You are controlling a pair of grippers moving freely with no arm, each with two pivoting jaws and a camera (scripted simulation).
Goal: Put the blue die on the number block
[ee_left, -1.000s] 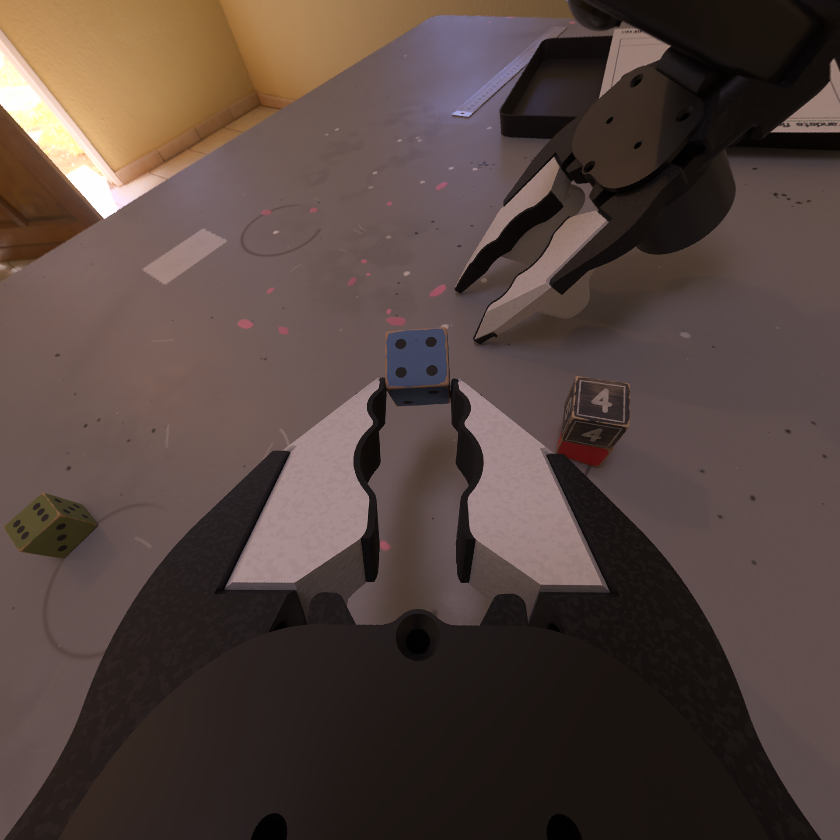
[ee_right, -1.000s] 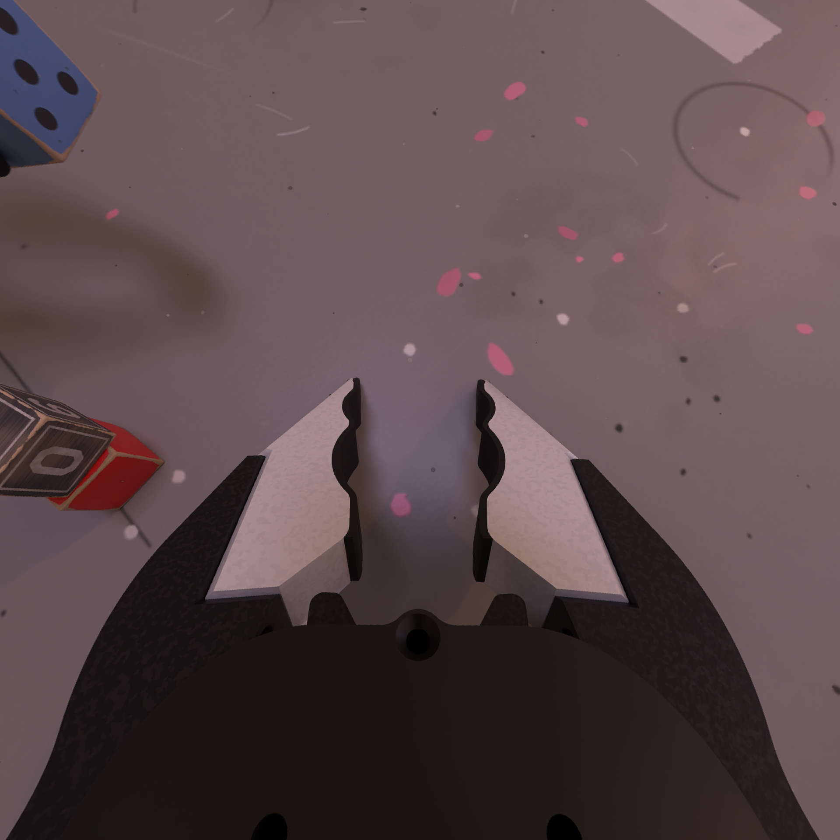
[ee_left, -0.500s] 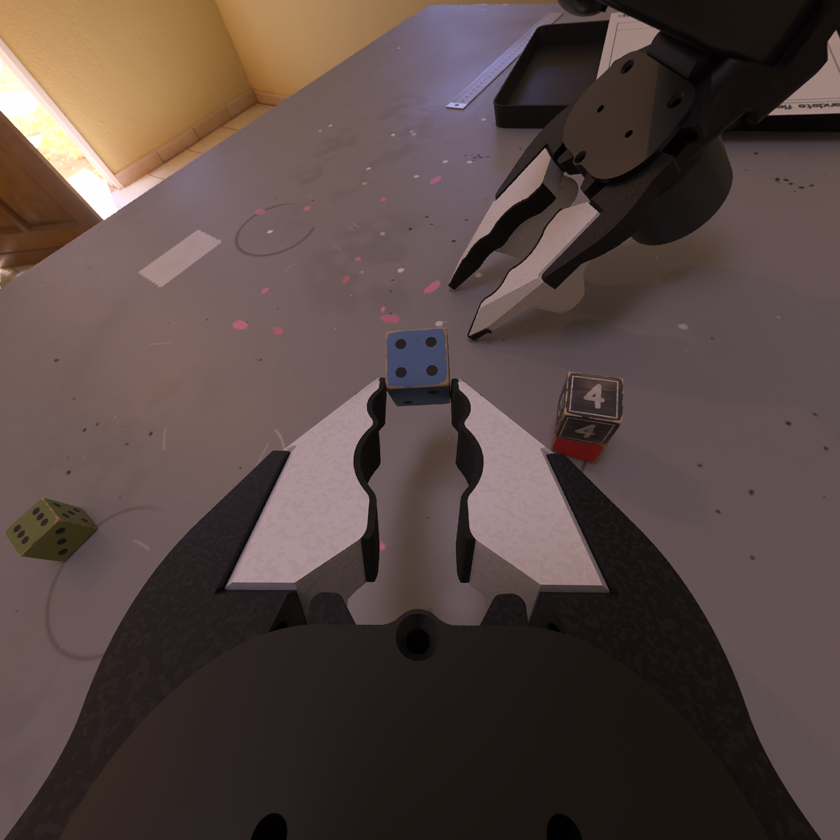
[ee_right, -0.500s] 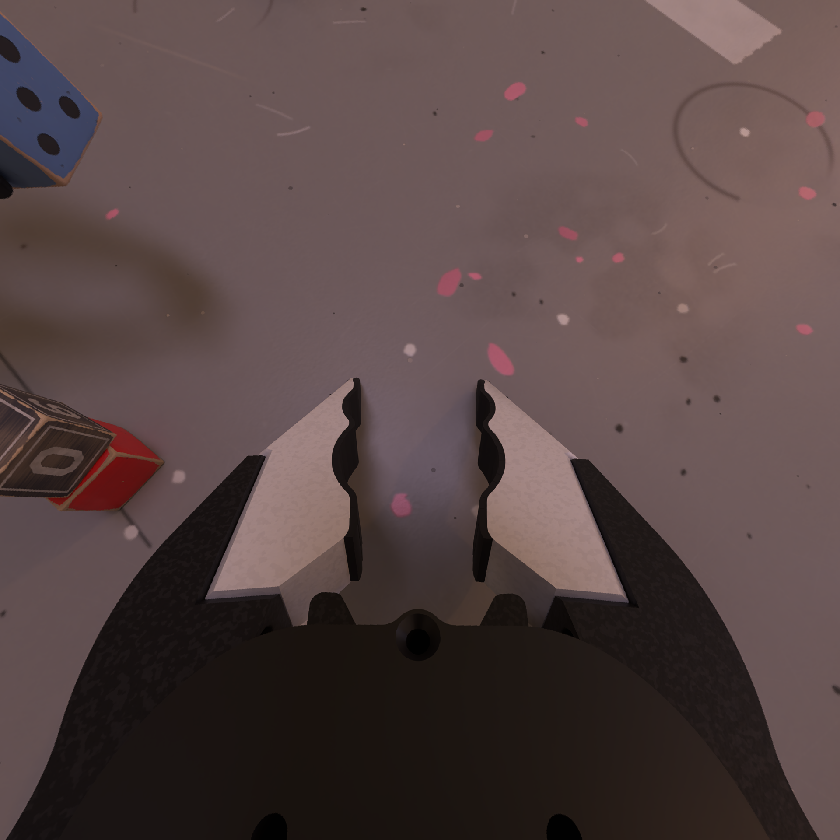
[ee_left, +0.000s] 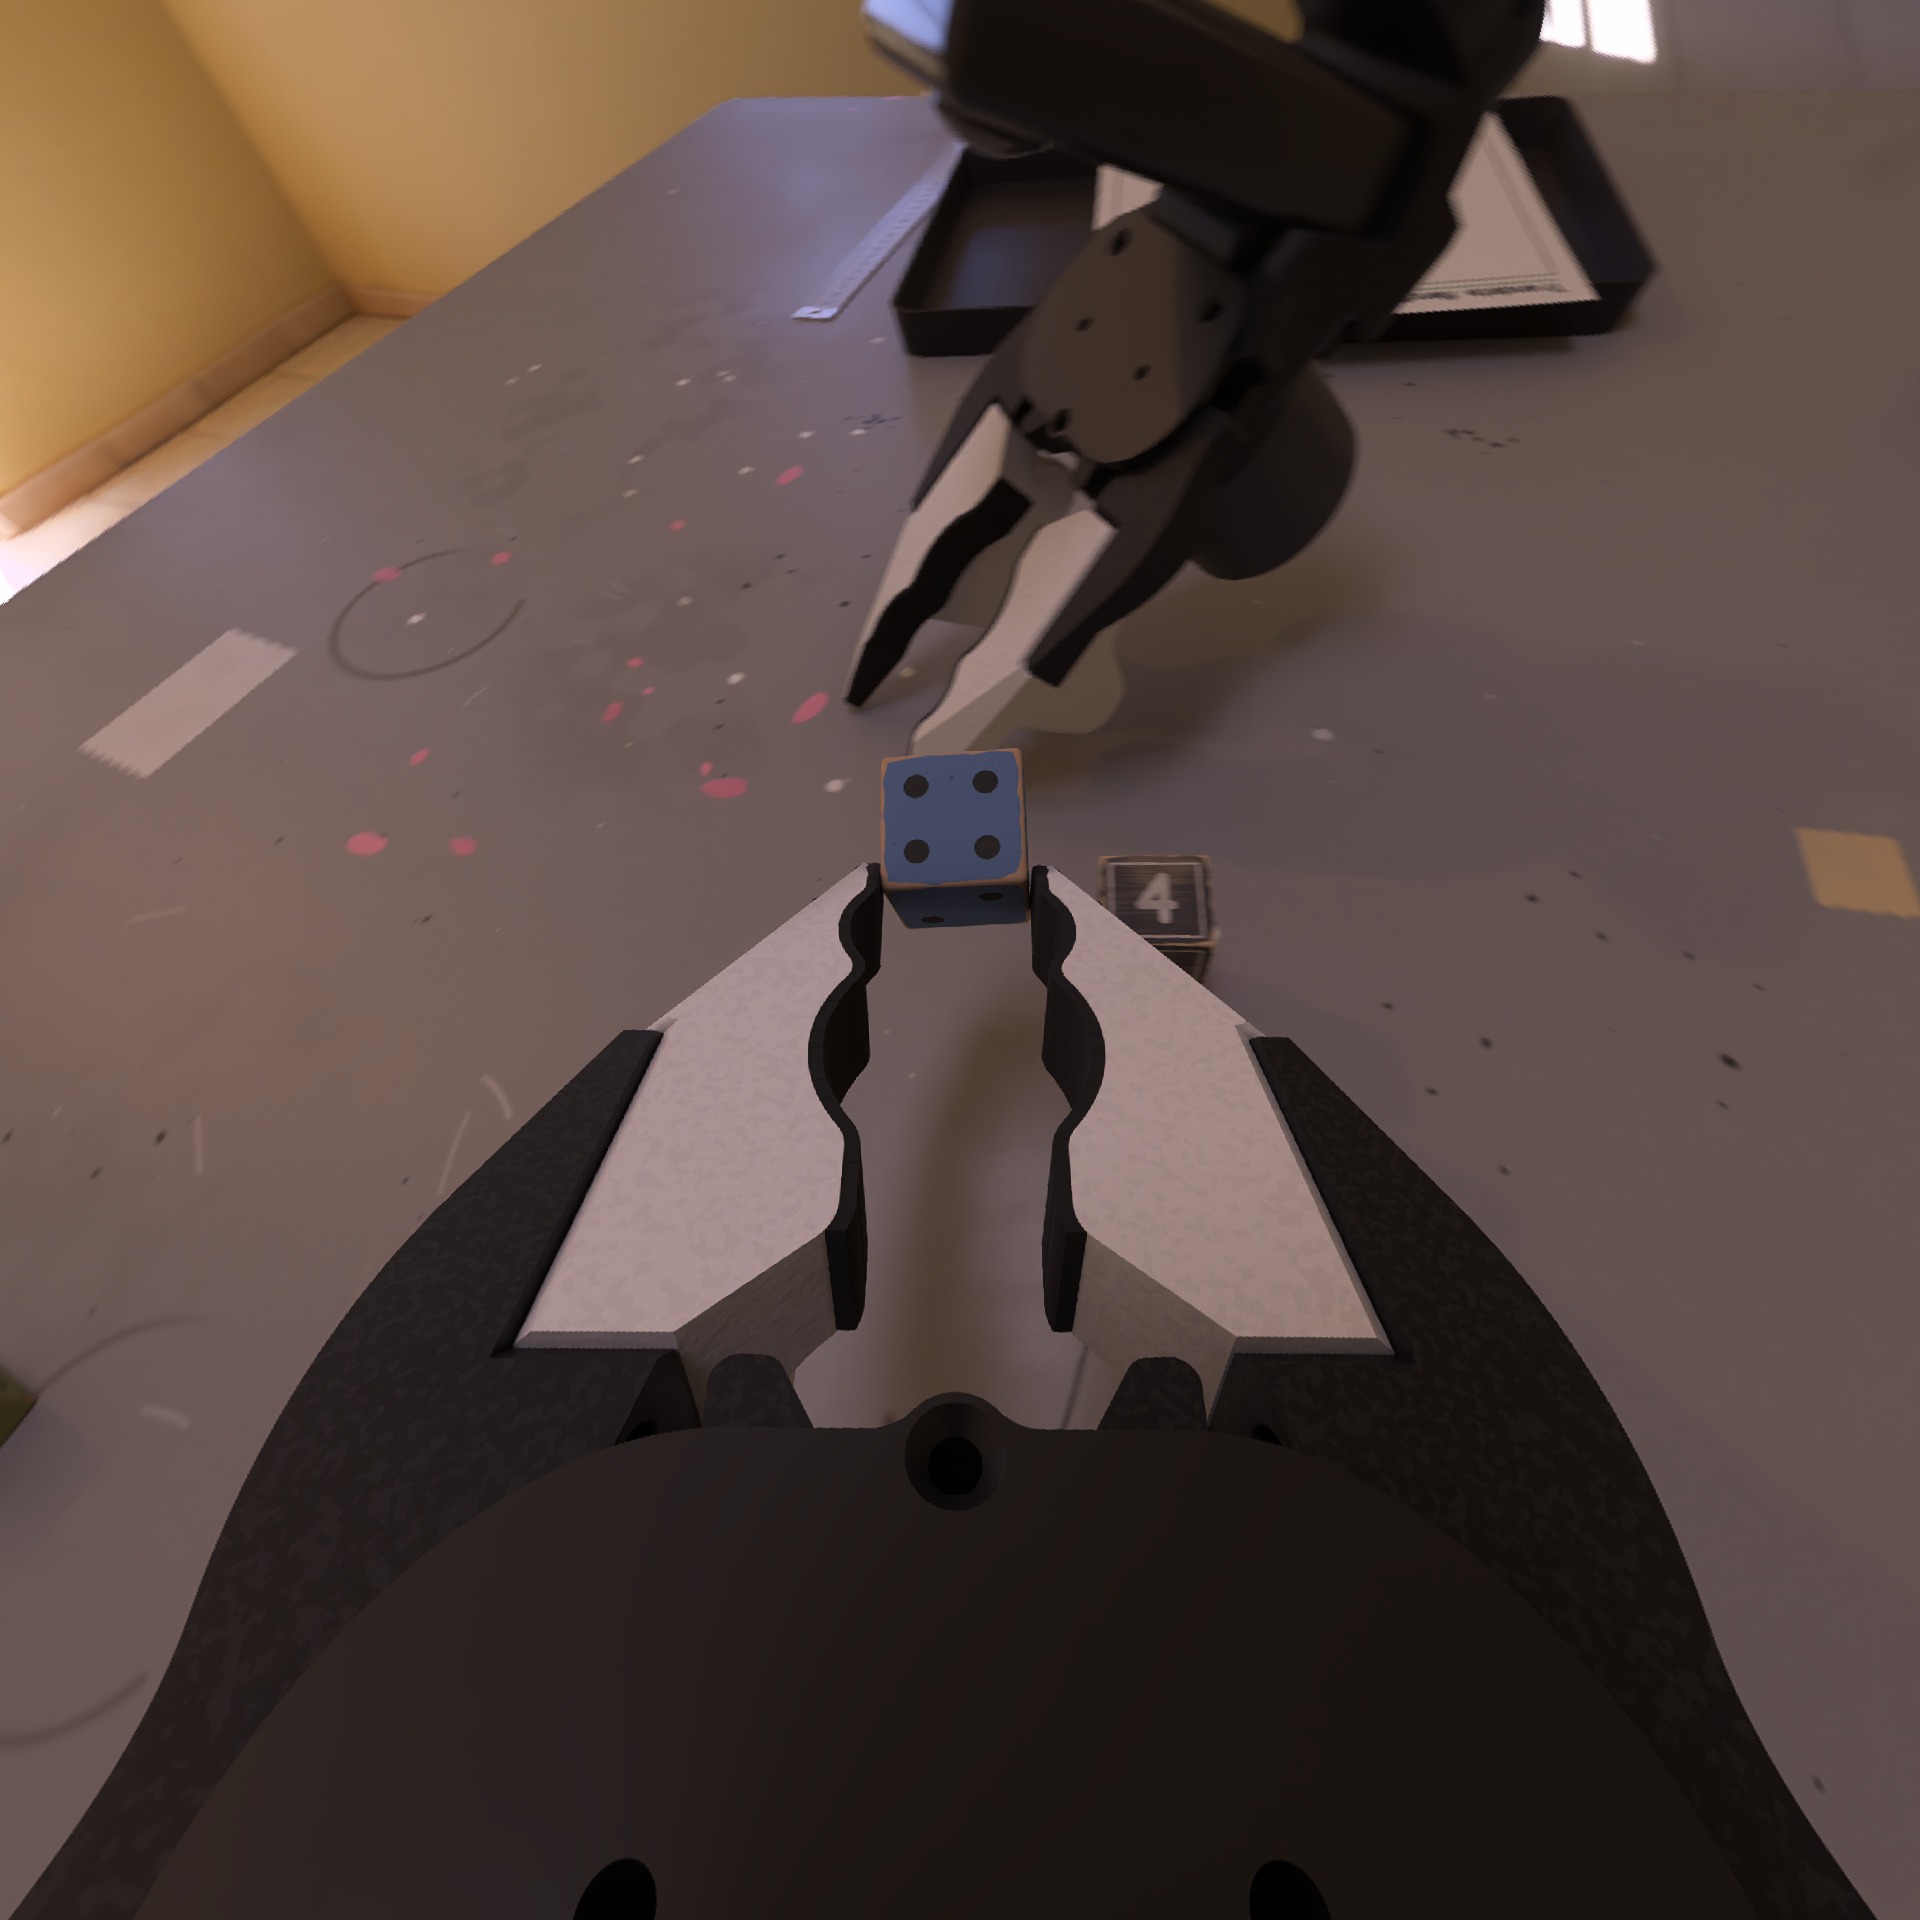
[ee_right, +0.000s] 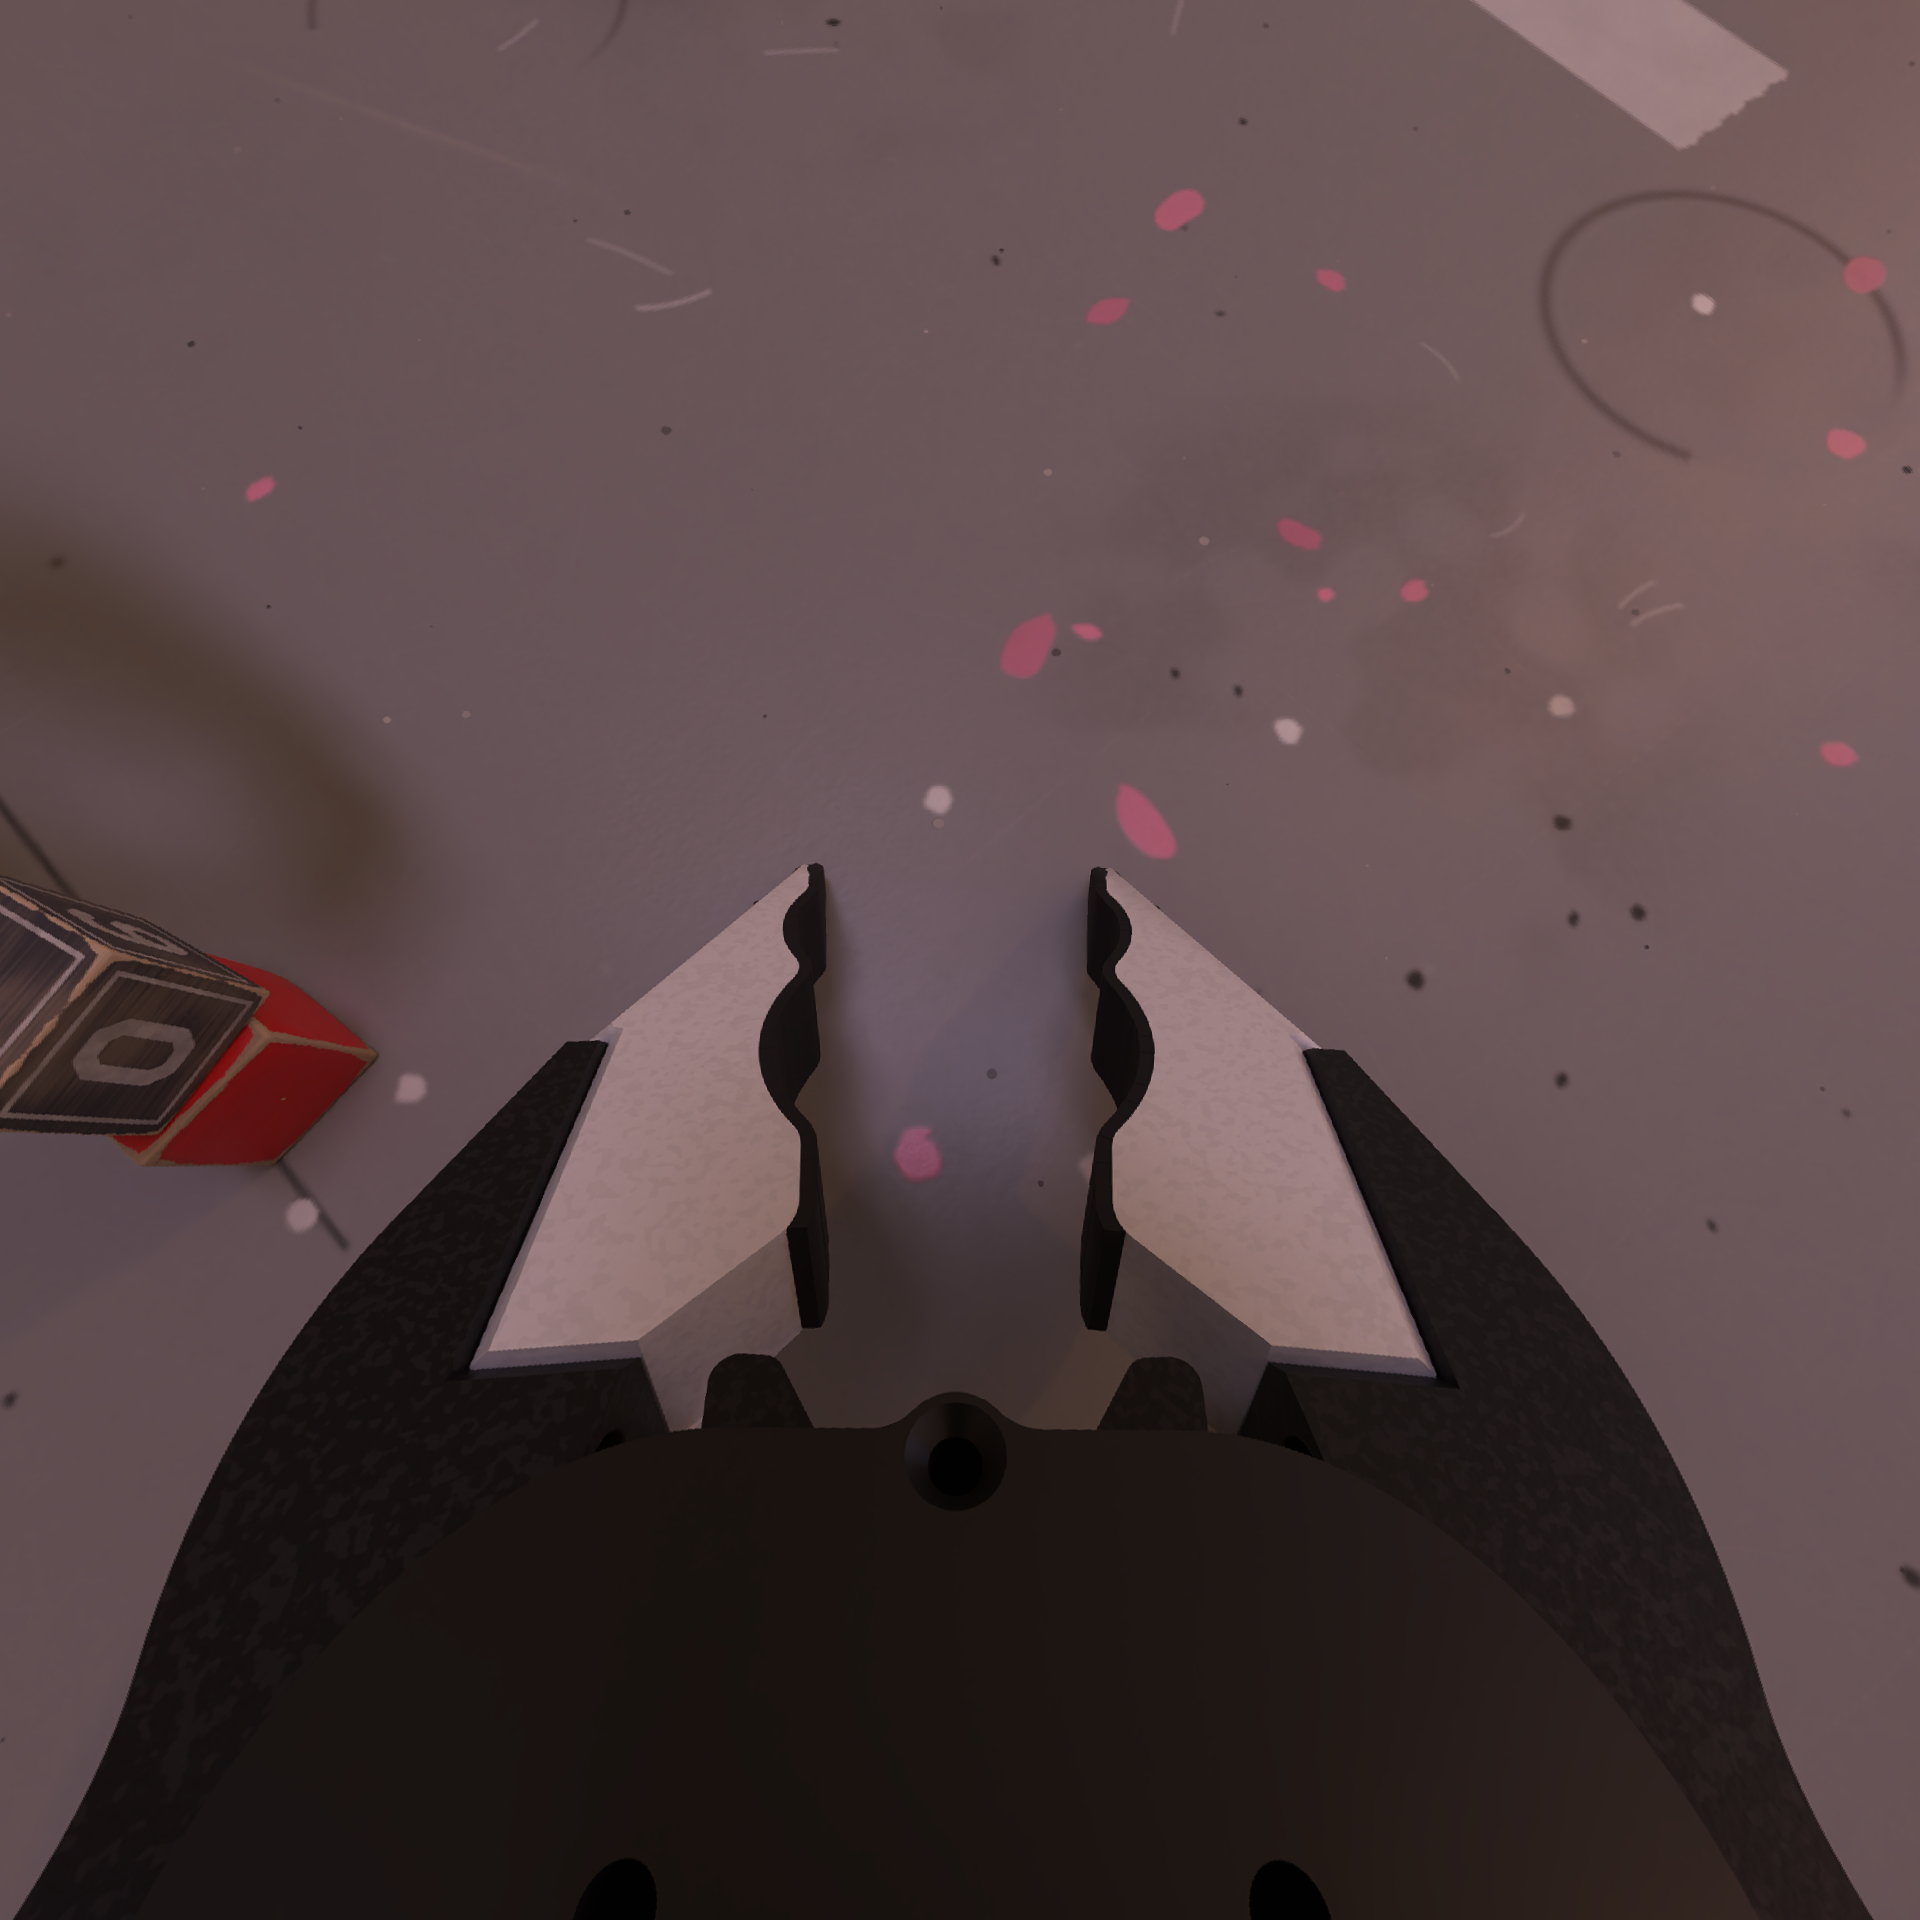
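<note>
Taking the blue die (ee_left: 951, 831) as the landmark and reading the left wrist view from left to right: far to its left on the grey desk (ee_left: 312, 987) lies a pale strip of tape (ee_left: 187, 701), then a thin drawn circle (ee_left: 426, 615), then a scatter of pink paint flecks (ee_left: 724, 787) just left of the die. The die itself is pinched at the tips of the left claw (ee_left: 954, 899), one finger pressed against each side, its four-pip face turned up and its underside clear of the desk. Just right of the die and a little lower in the picture stands the number block (ee_left: 1155, 899), dark with pale edging, partly hidden behind the right finger. Beyond the die, up and to the right, hangs the right claw (ee_left: 894, 722), tips angled down near the desk, and behind it a black tray (ee_left: 1527, 312) with a white sheet. A steel ruler (ee_left: 883, 244) lies left of the tray.

In the right wrist view, the number block (ee_right: 94, 1049) sits at the left edge with a red block (ee_right: 270, 1081) beneath it. The right claw (ee_right: 956, 883) is spread, nothing between its fingers, above the paint-speckled desk (ee_right: 935, 416).
</note>
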